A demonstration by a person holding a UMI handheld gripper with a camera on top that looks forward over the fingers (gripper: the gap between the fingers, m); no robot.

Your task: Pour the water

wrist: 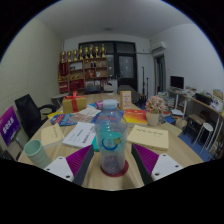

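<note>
Bottle (pixel 110 135) stands between the gripper (pixel 111 163) fingers (cluttered wooden table (pixel 160 162), office).

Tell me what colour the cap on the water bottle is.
Blue, on the water bottle standing between the gripper fingers; gripper view.

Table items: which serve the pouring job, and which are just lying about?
Job: water bottle, standing between the open gripper fingers; green cup.
Lying about: books, gift box, flowers.

Bottle (pixel 110 135) blocks 12 o'clock between tool (pixel 112 165) fingers; green cup (pixel 36 153) at 9; books (pixel 150 136) at 2; bare counter (pixel 178 152) strip at 3.
</note>
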